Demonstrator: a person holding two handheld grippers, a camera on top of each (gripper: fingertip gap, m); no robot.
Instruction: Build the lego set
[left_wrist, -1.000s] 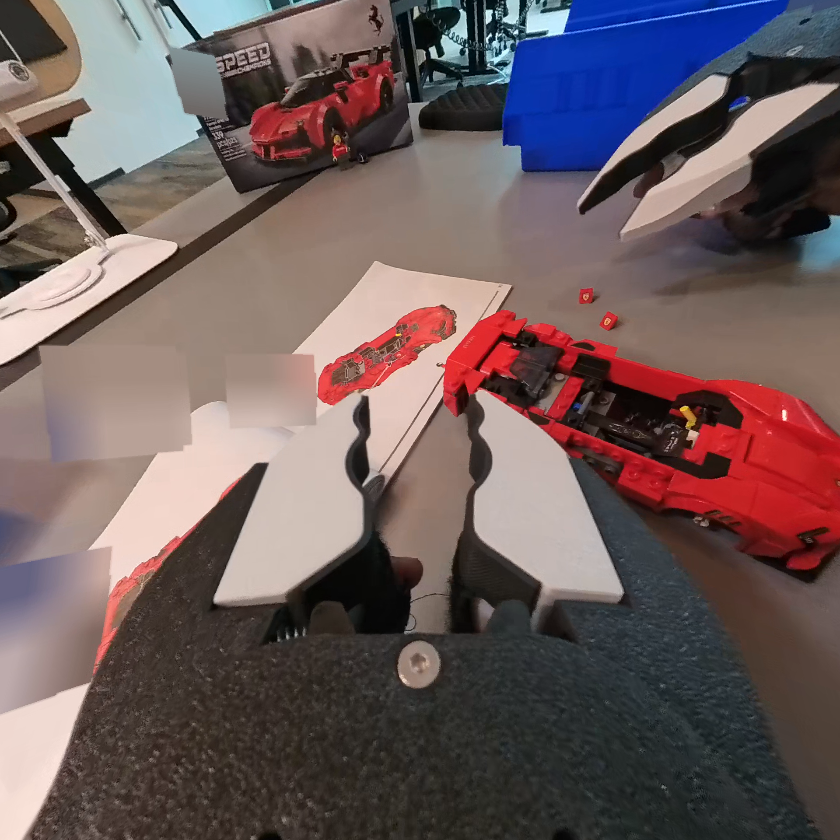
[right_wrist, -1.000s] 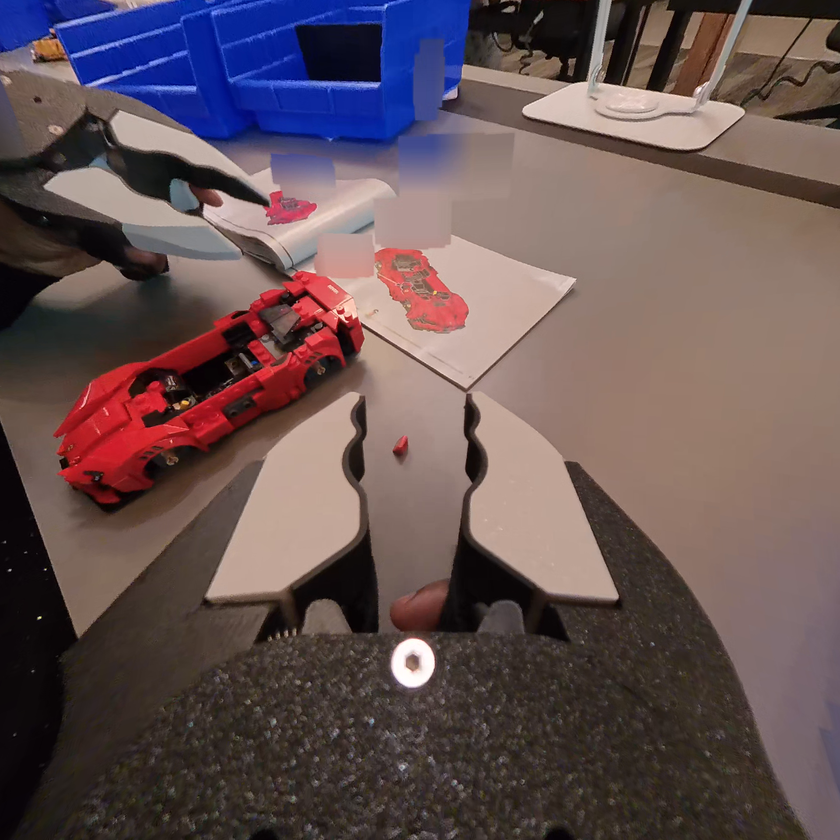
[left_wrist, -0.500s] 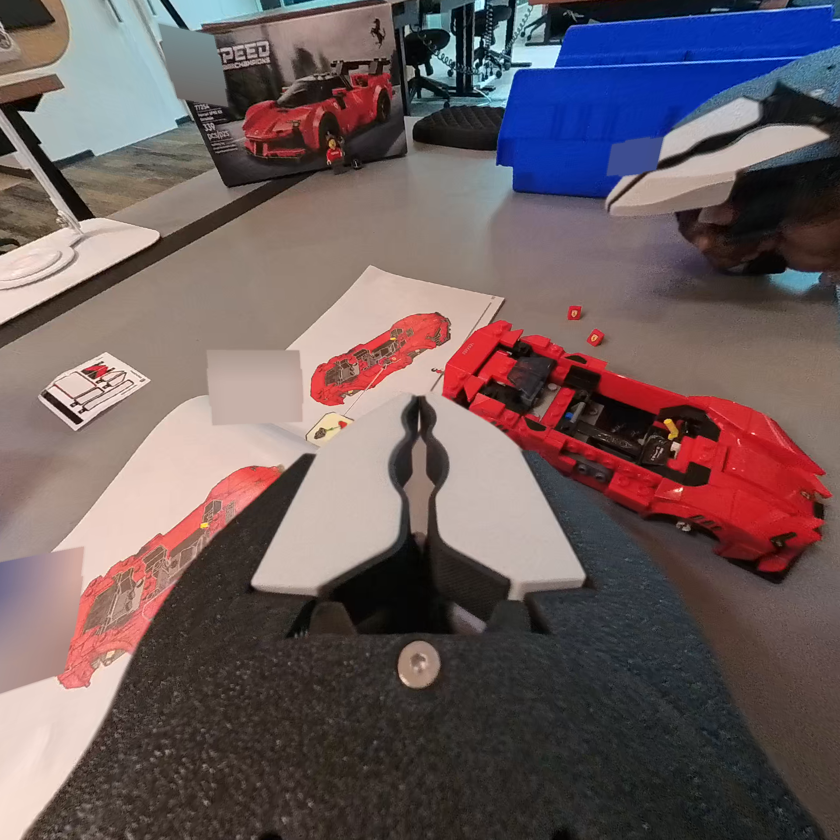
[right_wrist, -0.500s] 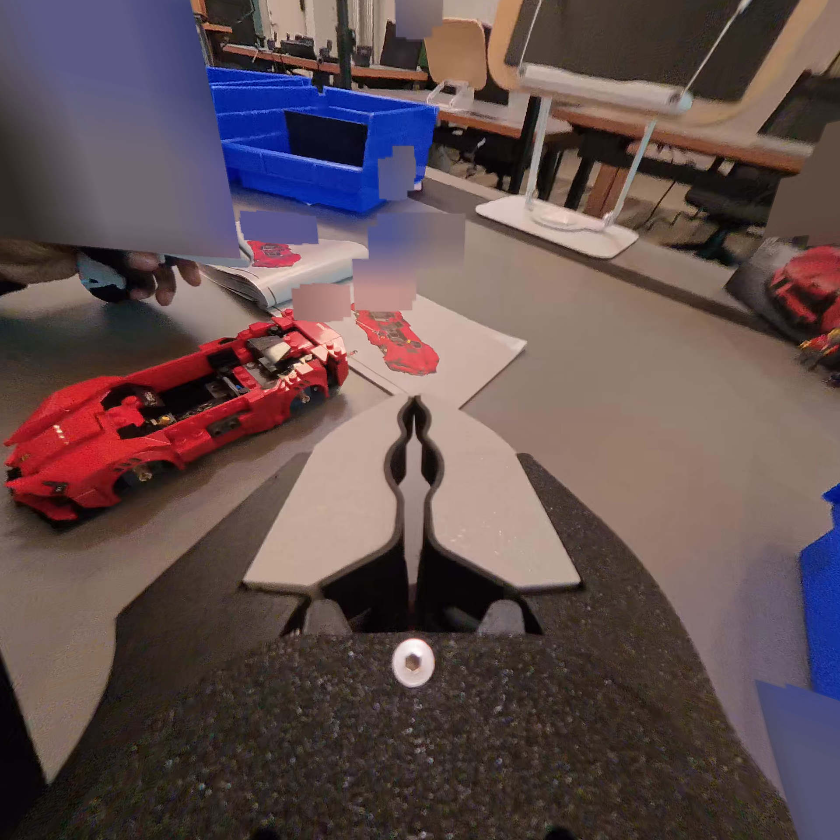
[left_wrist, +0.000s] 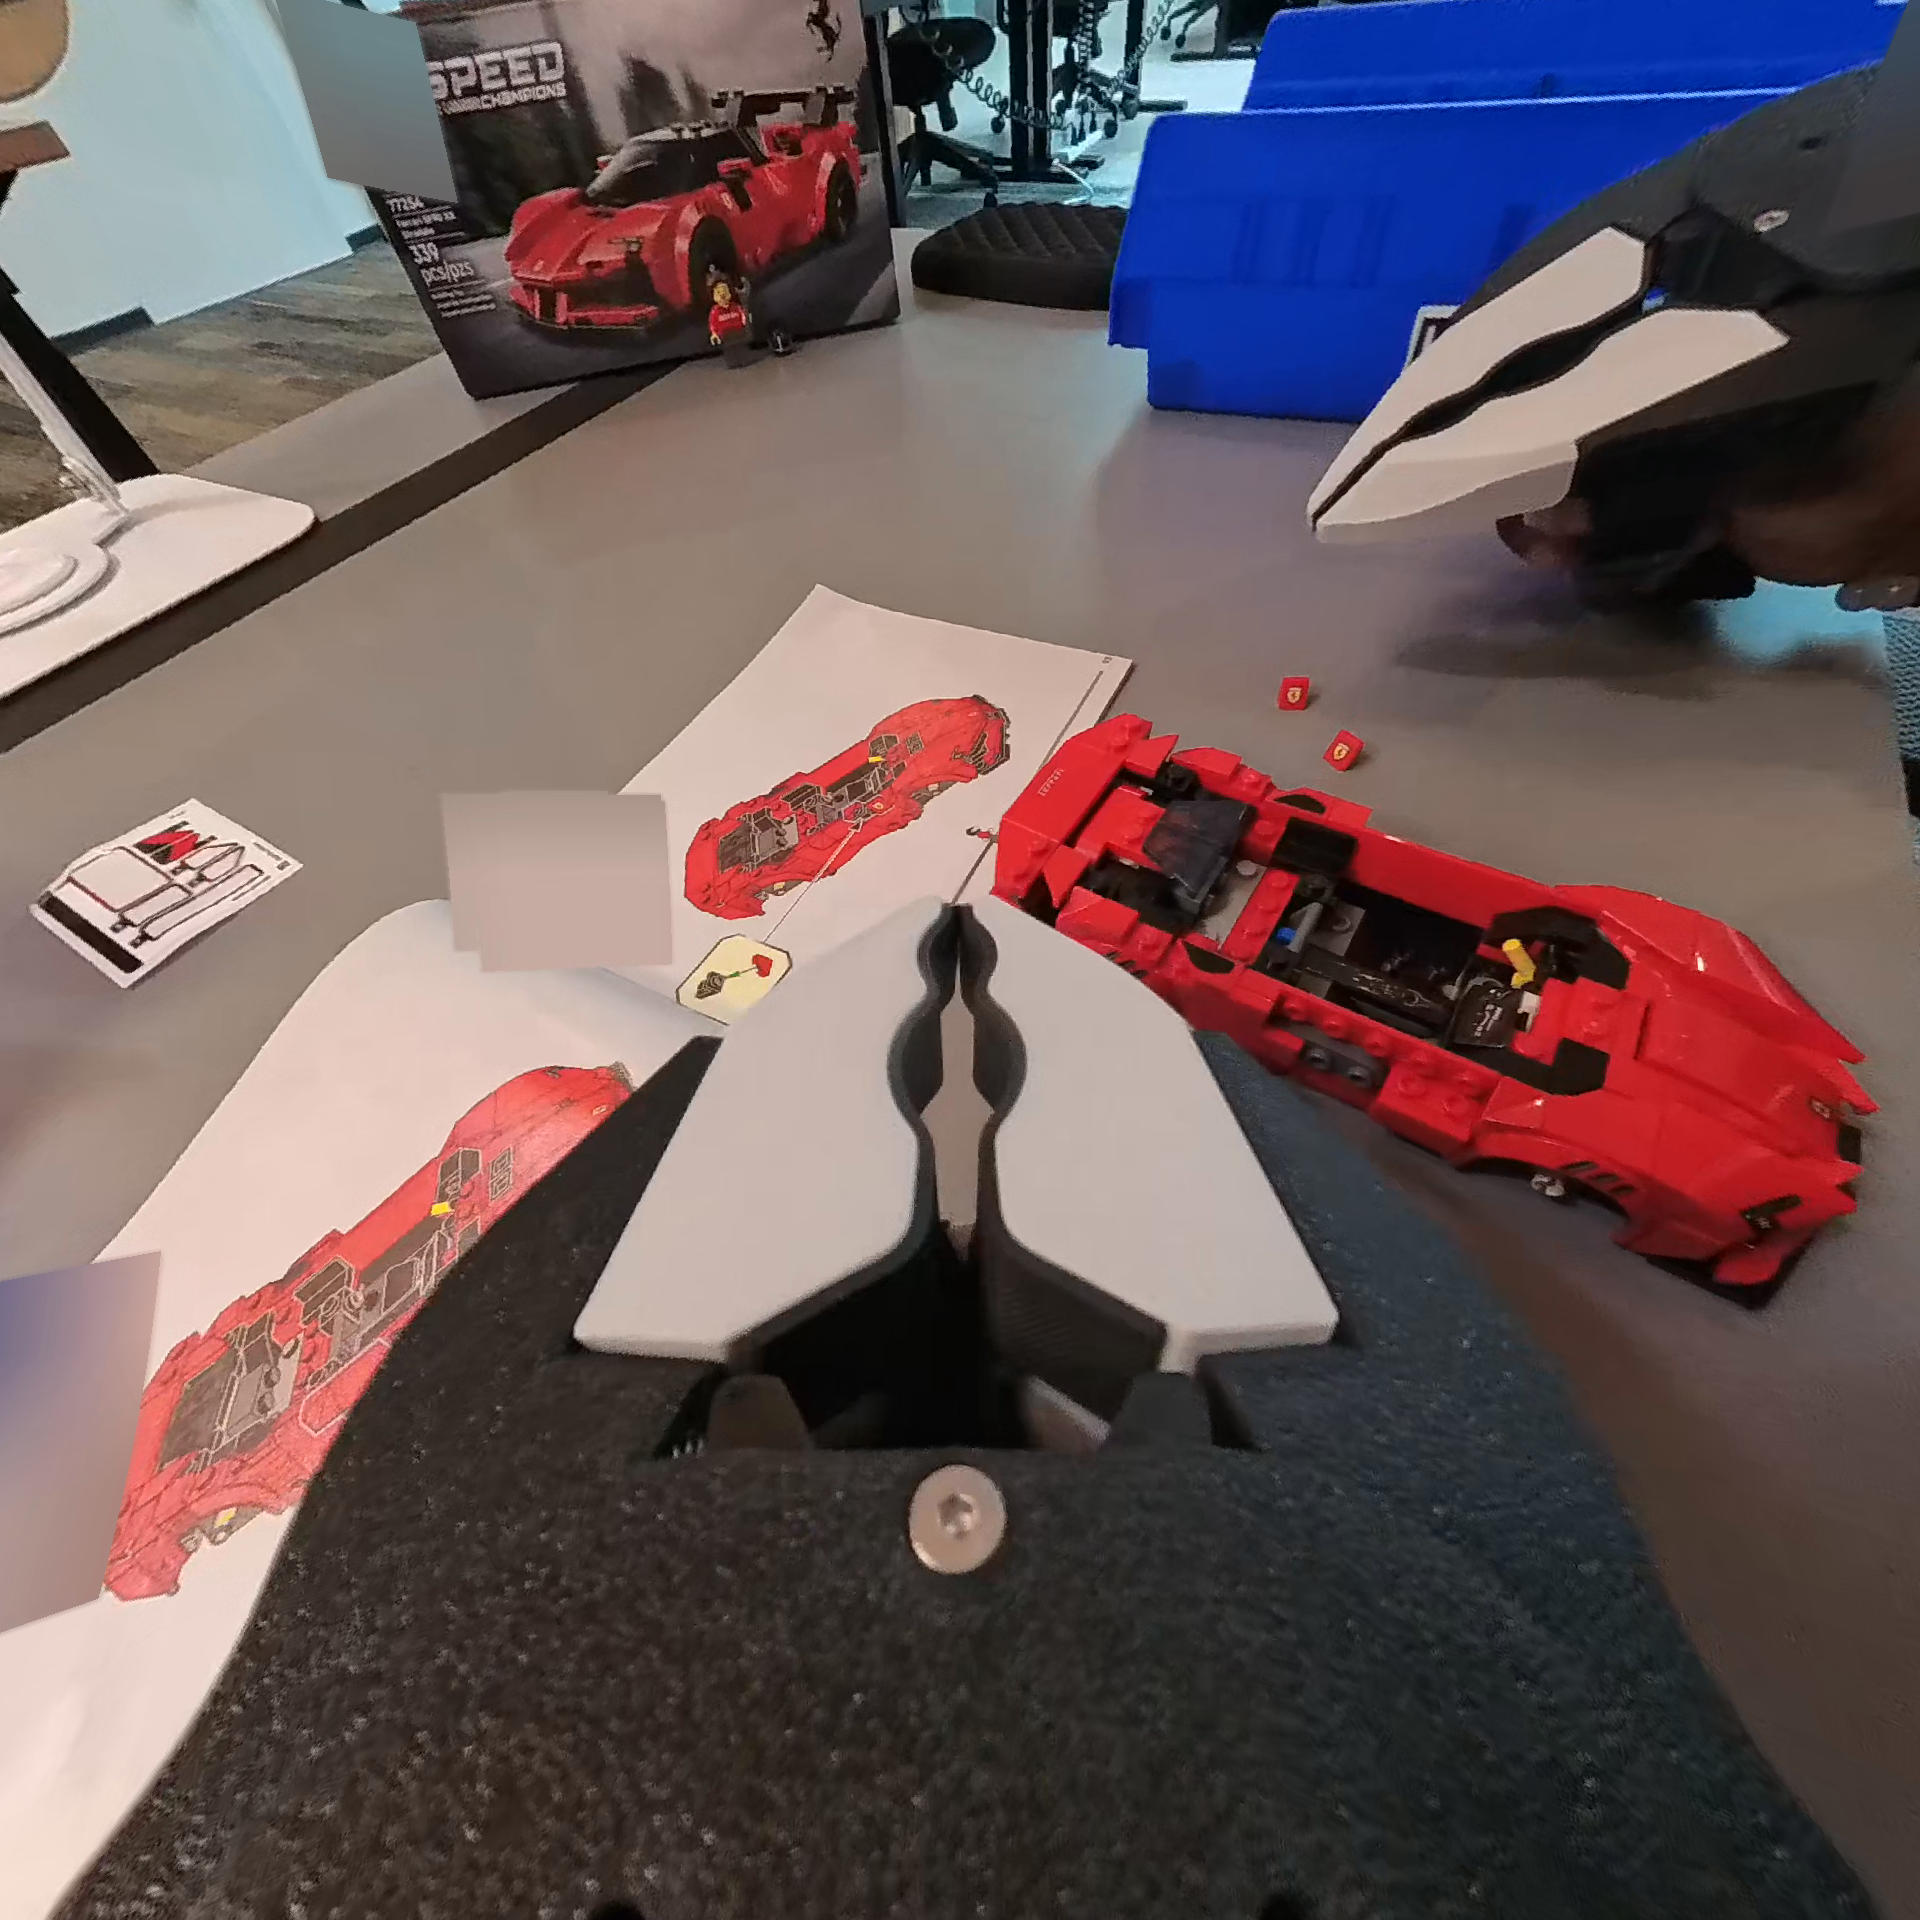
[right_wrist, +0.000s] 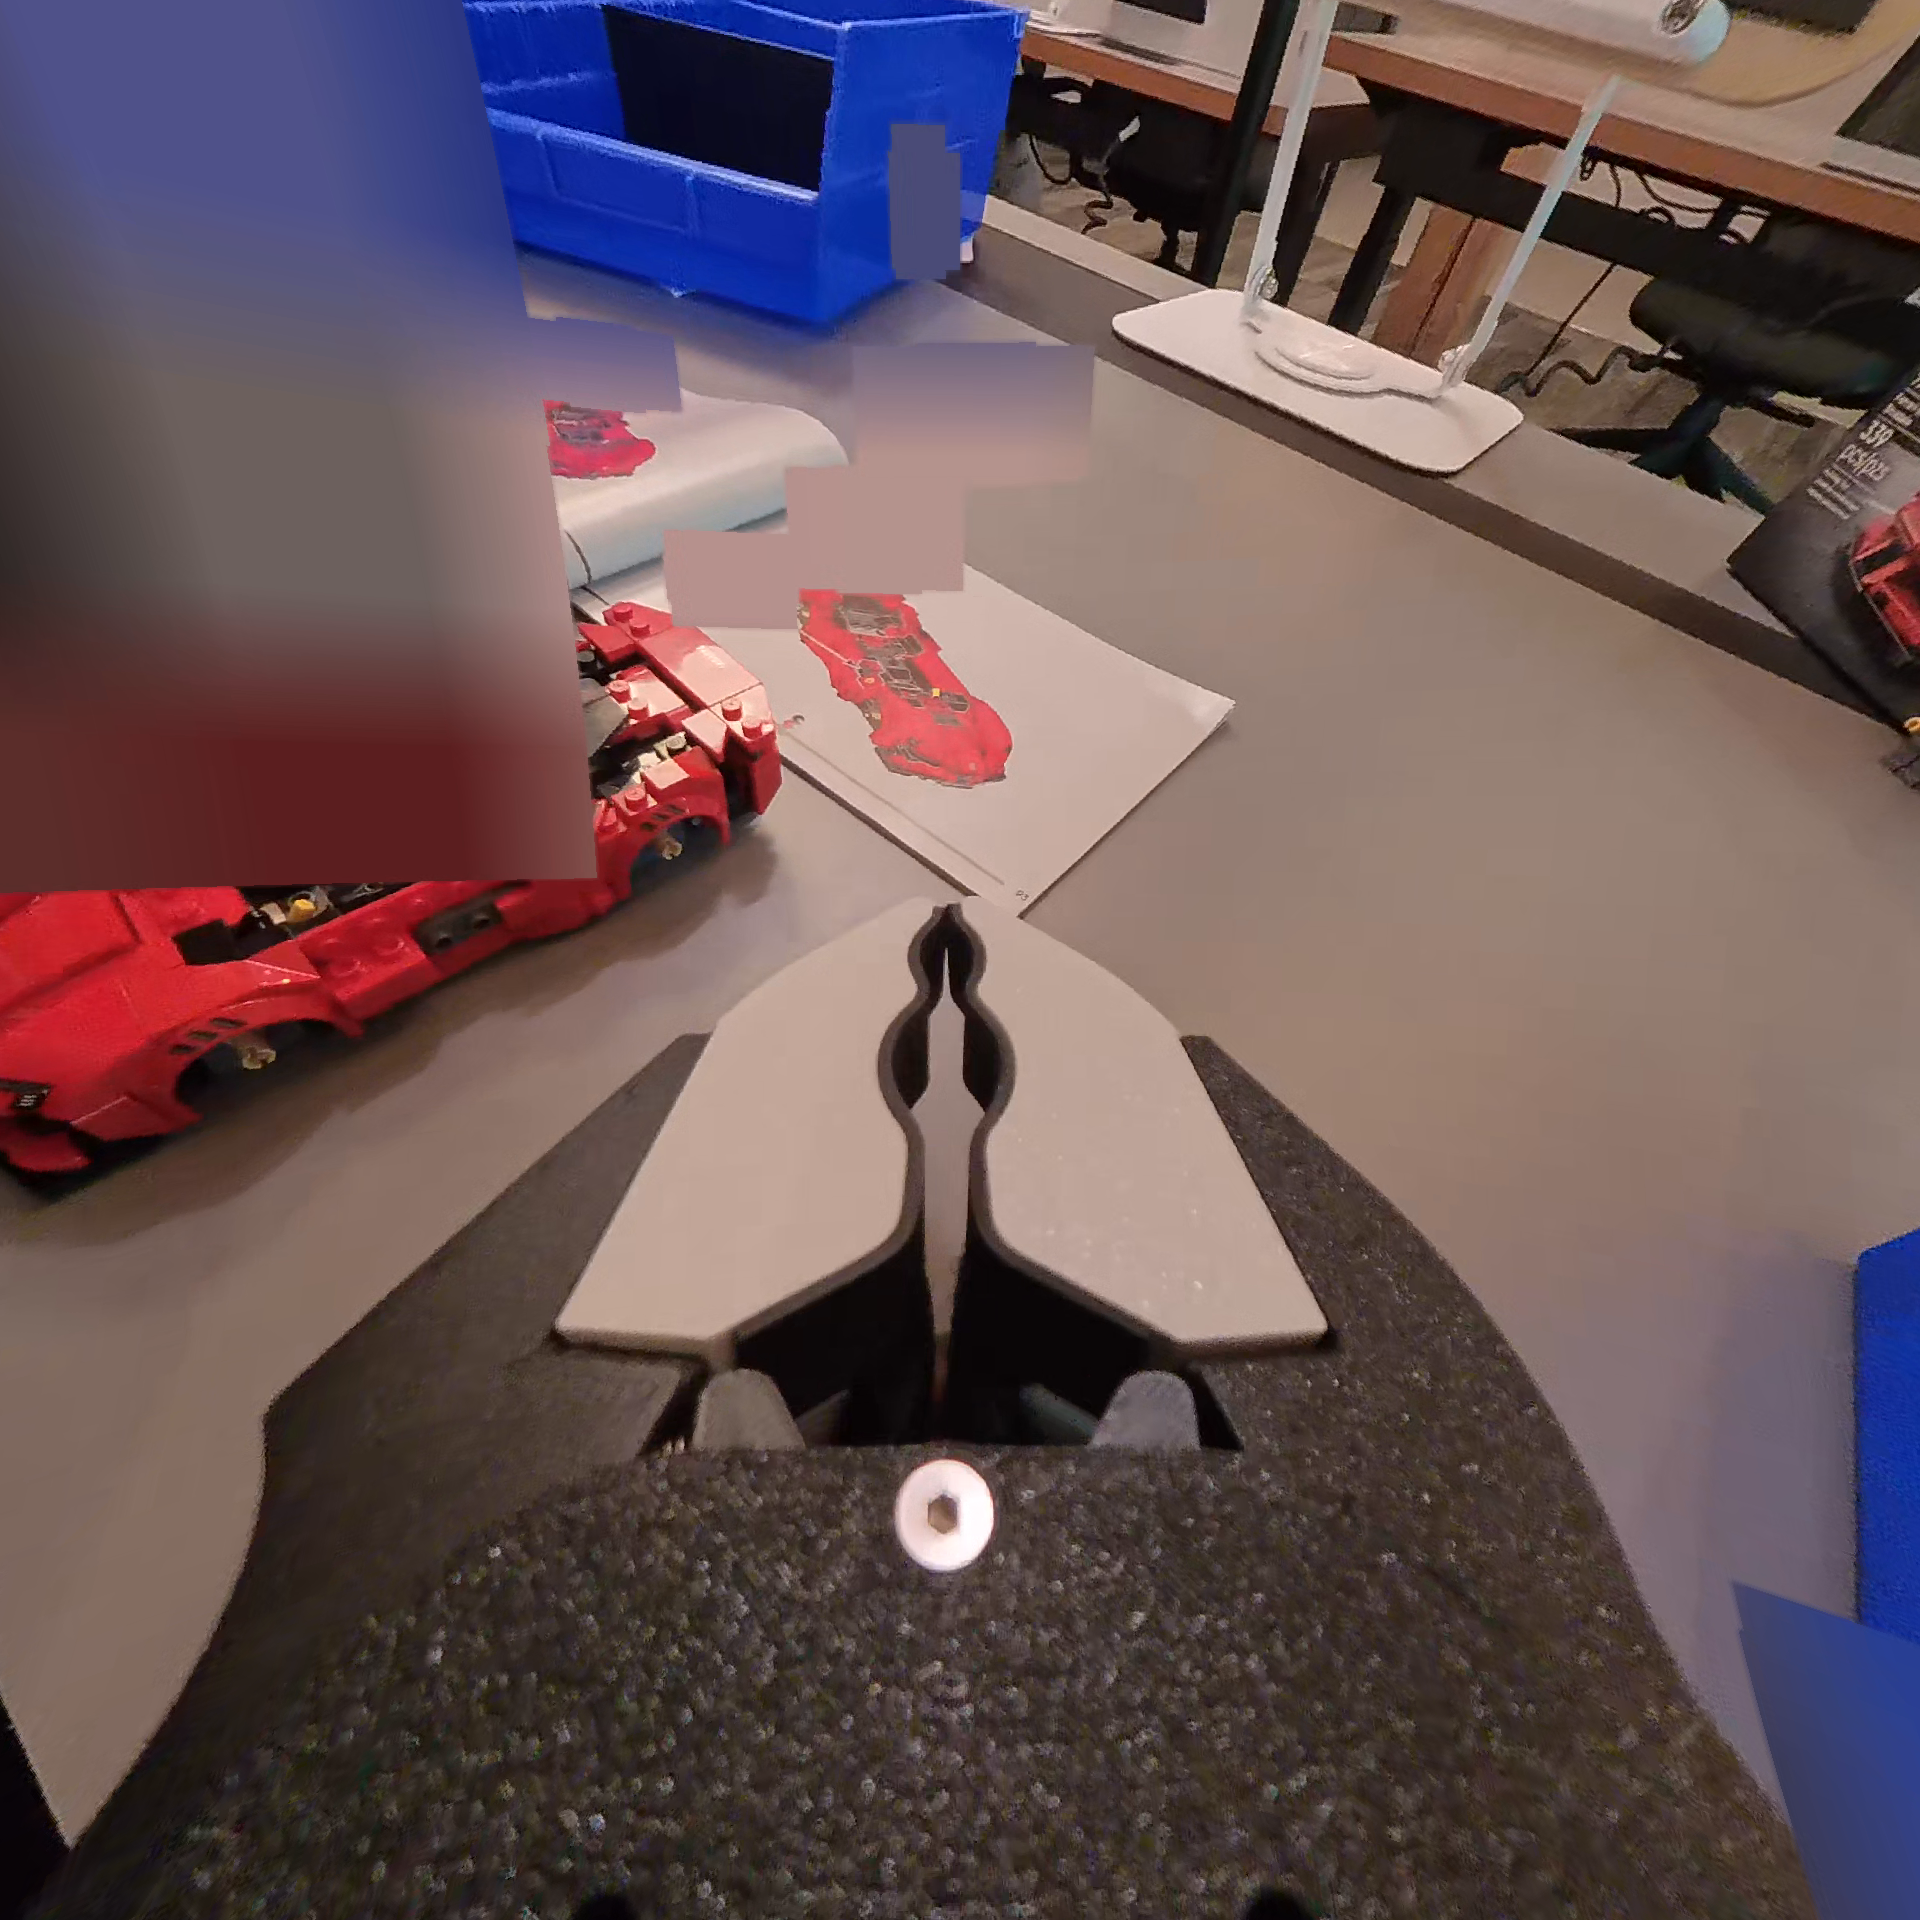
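Both grippers, left (left_wrist: 958, 914) and right (right_wrist: 948, 914), have their grey fingers pinched together, holding nothing. The half-built red brick car (left_wrist: 1434, 987) sits on the grey counter (left_wrist: 727, 520) beside the open instruction booklet (left_wrist: 894, 727), blue bins (left_wrist: 1351, 239) behind.

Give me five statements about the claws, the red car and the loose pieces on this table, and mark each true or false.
1. The left claw is shut with nothing between its fingers. True.
2. The right claw is wide open. False: its fingers are closed together, and it looks empty.
3. Two small red pieces lie loose on the table beyond the rear of the red car. True.
4. The red car has its roof on. False: the top is open, and black and grey interior parts show.
5. The instruction sheet lies under the car. False: it lies flat beside the car's rear end, on the table.
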